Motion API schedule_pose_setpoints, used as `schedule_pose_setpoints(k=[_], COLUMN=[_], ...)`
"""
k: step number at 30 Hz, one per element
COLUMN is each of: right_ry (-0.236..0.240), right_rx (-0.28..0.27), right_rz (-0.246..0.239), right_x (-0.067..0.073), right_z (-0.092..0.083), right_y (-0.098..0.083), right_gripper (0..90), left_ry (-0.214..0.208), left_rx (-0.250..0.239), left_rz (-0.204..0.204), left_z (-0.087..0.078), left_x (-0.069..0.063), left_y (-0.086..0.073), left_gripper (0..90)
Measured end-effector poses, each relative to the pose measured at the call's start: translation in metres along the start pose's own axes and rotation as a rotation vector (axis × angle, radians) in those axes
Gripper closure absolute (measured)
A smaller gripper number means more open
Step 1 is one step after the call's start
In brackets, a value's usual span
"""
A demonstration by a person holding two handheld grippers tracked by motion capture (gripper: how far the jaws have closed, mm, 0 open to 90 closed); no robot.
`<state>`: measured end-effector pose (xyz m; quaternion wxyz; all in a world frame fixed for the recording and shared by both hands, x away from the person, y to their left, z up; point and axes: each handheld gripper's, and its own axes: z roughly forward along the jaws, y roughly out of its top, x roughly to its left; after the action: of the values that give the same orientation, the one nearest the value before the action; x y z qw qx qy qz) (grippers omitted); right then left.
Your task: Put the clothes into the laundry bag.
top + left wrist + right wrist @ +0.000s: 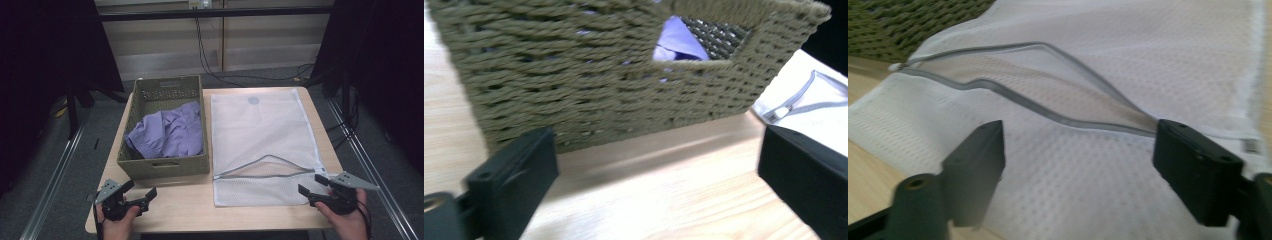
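One basket (165, 165) sits on the table (200, 210), with one purple cloth (170, 132) inside. One white net bag (260, 135) lies just beside the basket. Two tongs, left tongs (140, 192) and right tongs (311, 184), are open and hold nothing.

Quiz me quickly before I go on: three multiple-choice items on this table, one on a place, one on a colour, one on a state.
1. Where is the garment?
A. in the basket
B. on the mesh bag
C. on the floor

2. Its colour?
A. red
B. purple
C. green

3. The bag's zipper is:
A. fully shut
B. partly open
C. torn off

A: it lies inside the woven walls.
B: purple cloth shows in the high view.
B: the two grey zipper sides gape apart.
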<state>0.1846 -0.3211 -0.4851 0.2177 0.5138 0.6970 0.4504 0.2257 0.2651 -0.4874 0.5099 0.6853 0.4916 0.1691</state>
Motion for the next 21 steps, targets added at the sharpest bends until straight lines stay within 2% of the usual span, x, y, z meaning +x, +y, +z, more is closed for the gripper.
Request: schedule_pose_setpoints(k=[1, 2, 3, 4, 5, 6, 7, 8, 10, 11, 12, 13, 14, 15, 16, 17, 18, 19, 21], right_ry=[0.039, 0.059, 0.071, 0.065, 0.062, 0.065, 0.068, 0.070, 0.076, 0.075, 0.083, 0.082, 0.082, 0.093, 0.091, 0.091, 0.094, 0.094, 0.112], right_rx=[0.010, 0.016, 0.028, 0.043, 0.054, 0.067, 0.083, 0.089, 0.117, 0.134, 0.156, 0.167, 0.167, 0.163, 0.186, 0.186, 0.174, 0.174, 0.187], right_rz=[-0.008, -0.016, -0.031, -0.047, -0.057, -0.069, -0.075, -0.062, -0.064, -0.061, -0.055, -0.054, -0.054, -0.048, -0.053, -0.053, -0.052, -0.052, -0.076], right_x=[0.005, 0.009, 0.014, 0.020, 0.024, 0.027, 0.029, 0.032, 0.034, 0.034, 0.034, 0.035, 0.035, 0.037, 0.039, 0.039, 0.041, 0.041, 0.046], right_z=[0.004, 0.007, 0.010, 0.013, 0.017, 0.021, 0.026, 0.030, 0.038, 0.042, 0.045, 0.046, 0.046, 0.047, 0.049, 0.049, 0.048, 0.048, 0.047], right_y=[0.000, -0.001, -0.002, -0.002, -0.003, -0.003, -0.004, -0.004, -0.005, -0.006, -0.006, -0.006, -0.006, -0.005, -0.006, -0.006, -0.009, -0.009, -0.010], right_gripper=[38.5, 45.0, 51.6, 58.5, 64.6, 70.3, 75.3, 79.6, 87.5, 90.0, 90.0, 90.0, 90.0, 90.0, 90.0, 90.0, 90.0, 90.0, 90.0], left_ry=[-0.004, -0.002, -0.002, -0.019, -0.019, -0.052, -0.052, -0.086, -0.111, -0.140, -0.162, -0.162, -0.176, -0.219, -0.235, -0.235, -0.253, -0.253, -0.268], left_rx=[0.001, 0.004, 0.004, 0.009, 0.009, 0.031, 0.031, 0.063, 0.083, 0.089, 0.106, 0.106, 0.115, 0.141, 0.153, 0.153, 0.178, 0.178, 0.197], left_rz=[0.007, 0.011, 0.011, 0.017, 0.017, 0.043, 0.043, 0.068, 0.090, 0.088, 0.107, 0.107, 0.124, 0.142, 0.155, 0.155, 0.199, 0.199, 0.242], left_z=[0.001, 0.003, 0.003, 0.008, 0.008, 0.015, 0.015, 0.023, 0.031, 0.034, 0.038, 0.038, 0.041, 0.047, 0.050, 0.050, 0.056, 0.056, 0.064], left_x=[-0.003, -0.009, -0.009, -0.018, -0.018, -0.027, -0.027, -0.038, -0.050, -0.055, -0.060, -0.060, -0.066, -0.077, -0.083, -0.083, -0.095, -0.095, -0.109], left_y=[0.001, 0.001, 0.001, 0.001, 0.001, 0.000, 0.000, -0.001, -0.003, -0.003, -0.003, -0.003, -0.003, -0.004, -0.004, -0.004, -0.004, -0.004, -0.005], left_gripper=[12.8, 19.2, 30.3, 41.2, 52.0, 60.0, 69.7, 78.0, 89.3, 90.0, 90.0, 90.0, 90.0, 90.0, 90.0, 90.0, 90.0, 90.0, 90.0])
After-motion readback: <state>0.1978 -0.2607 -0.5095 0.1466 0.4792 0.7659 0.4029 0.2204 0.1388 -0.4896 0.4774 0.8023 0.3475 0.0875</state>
